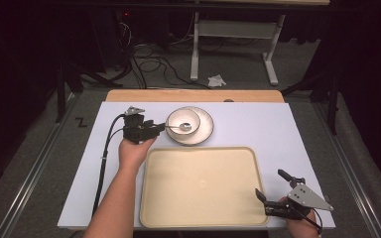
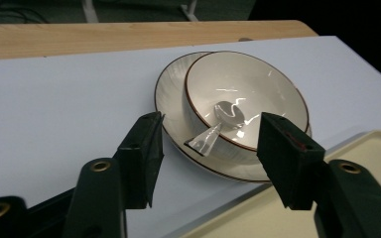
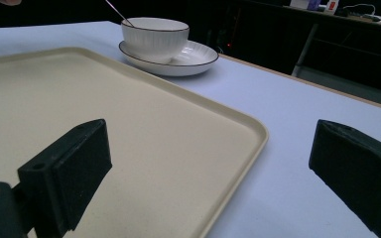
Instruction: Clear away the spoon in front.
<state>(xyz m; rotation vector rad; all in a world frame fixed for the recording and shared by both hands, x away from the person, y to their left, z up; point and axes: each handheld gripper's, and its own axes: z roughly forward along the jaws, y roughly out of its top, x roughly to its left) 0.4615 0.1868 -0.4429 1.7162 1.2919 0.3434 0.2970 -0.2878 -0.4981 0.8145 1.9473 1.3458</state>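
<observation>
A white bowl (image 1: 183,119) (image 2: 248,94) (image 3: 154,34) with a brown rim stands on a matching plate (image 1: 206,130) (image 2: 171,91) (image 3: 196,57) at the back of the table. A metal spoon (image 1: 181,127) (image 2: 223,119) lies in the bowl, and its handle sticks out over the rim toward my left gripper (image 1: 161,128) (image 2: 211,144). That gripper is open, and the handle's tip sits between its jaws without touching them. My right gripper (image 1: 270,184) (image 3: 213,163) is open at the front right, straddling the right edge of a cream tray (image 1: 201,186) (image 3: 129,129).
The tray (image 2: 377,144) lies bare just in front of the plate. A pale sheet (image 1: 273,124) covers the table, with a wooden strip (image 1: 193,95) along the far edge. Cables and a desk frame (image 1: 233,44) stand on the floor behind.
</observation>
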